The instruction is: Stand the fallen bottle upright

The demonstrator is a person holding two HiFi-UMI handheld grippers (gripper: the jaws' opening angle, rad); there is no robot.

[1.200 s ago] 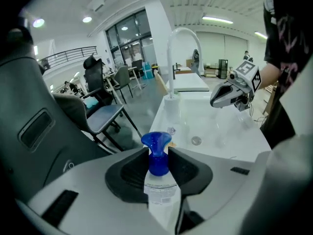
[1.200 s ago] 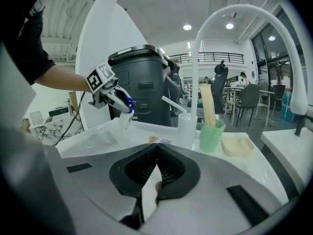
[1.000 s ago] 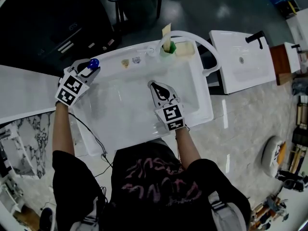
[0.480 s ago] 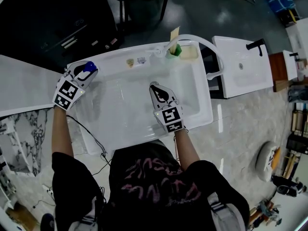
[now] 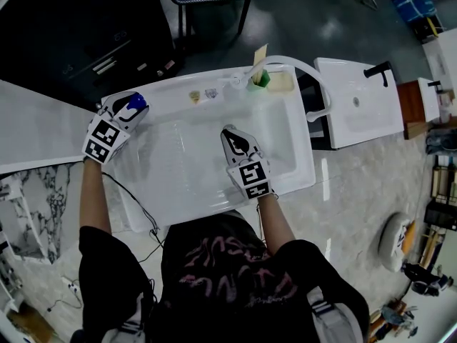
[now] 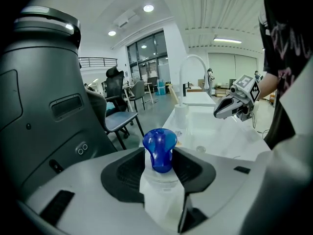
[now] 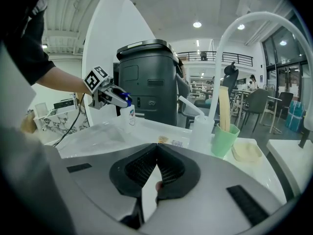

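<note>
A glossy grey floor surrounds a white rectangular sink with rounded corners and a smooth, shiny surface; everything below is placed against this sink. On its far rim, near the middle, stands a pale green cup of matte plastic, holding a flat cream-coloured strip that leans out above the lip. Just beside the cup on the same rim lies a shallow cream dish with rounded edges; what is in it cannot be made out. A white tube arches from that rim out past the sink's right side. On the sink's far-left corner the bottle stands upright, a clear body topped by a translucent blue, mushroom-shaped cap. The left gripper reaches over that corner with the bottle's neck between its ribbed black pads; its jaws have just been opening and now stand apart around the bottle. The right gripper hangs over the sink's bowl, jaws closed together with nothing between them. Behind the sink's left end rises a dark grey bin, and off the right side sits a second white basin with a black tap.
</note>
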